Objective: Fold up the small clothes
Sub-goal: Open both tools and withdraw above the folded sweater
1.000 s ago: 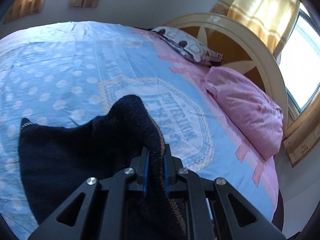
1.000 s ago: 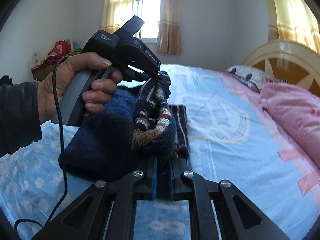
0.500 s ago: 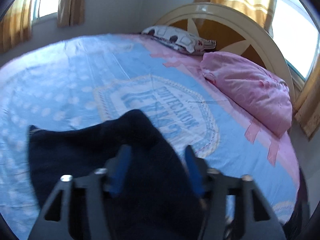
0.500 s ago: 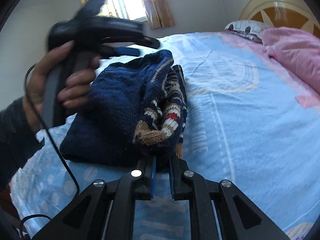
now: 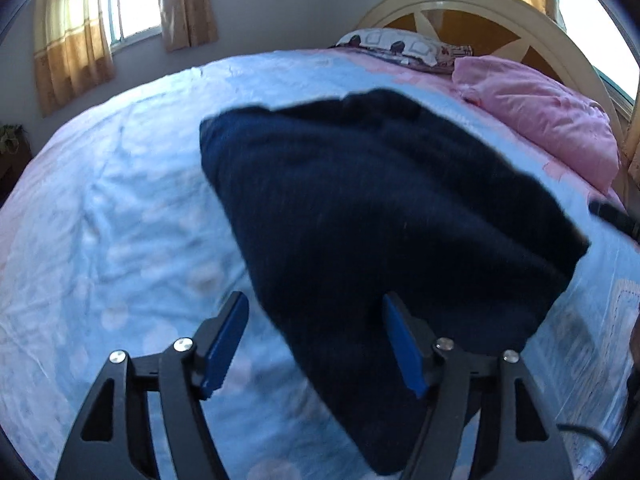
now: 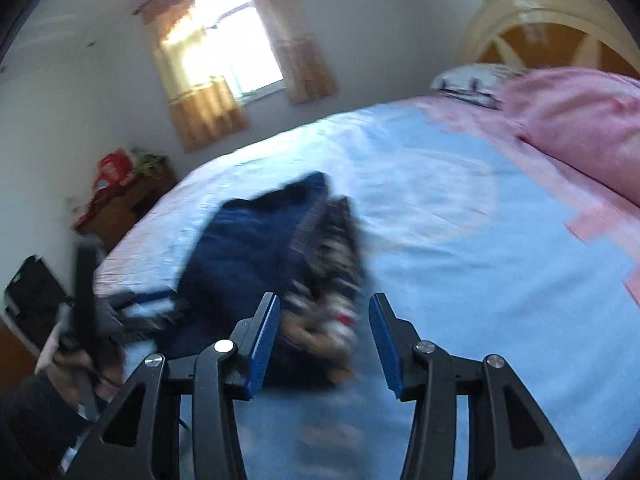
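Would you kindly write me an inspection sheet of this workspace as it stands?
Surface: bed sheet, light blue with pale dots, rumpled.
Job's things: navy sweater lies folded on the sheet; its patterned edge shows in the right wrist view.
Clutter: nothing seen on the sheet besides the sweater.
Grippers: left gripper open, sweater below it; right gripper open, with the patterned edge between the jaws and neither pad pressing on it. Both have just been opening.
Cables: a dark cable at the lower right.
Surroundings: pink pillow, headboard, curtained window.

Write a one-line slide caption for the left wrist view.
Open left claw over a folded navy sweater lying on the blue bedspread.
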Available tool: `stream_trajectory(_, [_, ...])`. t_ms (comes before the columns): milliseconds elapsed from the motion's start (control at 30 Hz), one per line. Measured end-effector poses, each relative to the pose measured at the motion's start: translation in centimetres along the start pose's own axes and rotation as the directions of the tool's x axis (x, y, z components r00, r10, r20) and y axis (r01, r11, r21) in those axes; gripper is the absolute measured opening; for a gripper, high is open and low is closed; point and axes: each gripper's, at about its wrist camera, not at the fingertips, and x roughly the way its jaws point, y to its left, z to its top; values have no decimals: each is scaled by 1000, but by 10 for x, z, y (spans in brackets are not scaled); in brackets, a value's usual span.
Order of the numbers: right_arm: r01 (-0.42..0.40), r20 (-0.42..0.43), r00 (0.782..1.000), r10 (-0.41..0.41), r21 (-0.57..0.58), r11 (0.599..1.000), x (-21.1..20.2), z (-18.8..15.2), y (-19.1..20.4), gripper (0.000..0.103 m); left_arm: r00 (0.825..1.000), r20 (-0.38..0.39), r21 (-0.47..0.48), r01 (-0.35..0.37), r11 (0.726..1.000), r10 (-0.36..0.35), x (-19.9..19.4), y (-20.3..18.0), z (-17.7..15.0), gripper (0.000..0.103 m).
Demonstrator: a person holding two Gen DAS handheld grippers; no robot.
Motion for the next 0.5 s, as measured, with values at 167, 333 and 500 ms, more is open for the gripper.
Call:
stream_trajectory(167, [-79,-105,992,73,-53,996,44,10,30,48,998,30,38,-56,998,55,0,-3,-10,83])
stream_trajectory(333, [110,-255,963,-89,70,991,84,0,-12,42,998,47,21,-39,999,38,-3,10,-27,91])
stream_trajectory(500, [151,-256,958,-127,74,986,73,9,-23,39,999,39,-42,13,999,-11,1,22,-26,95])
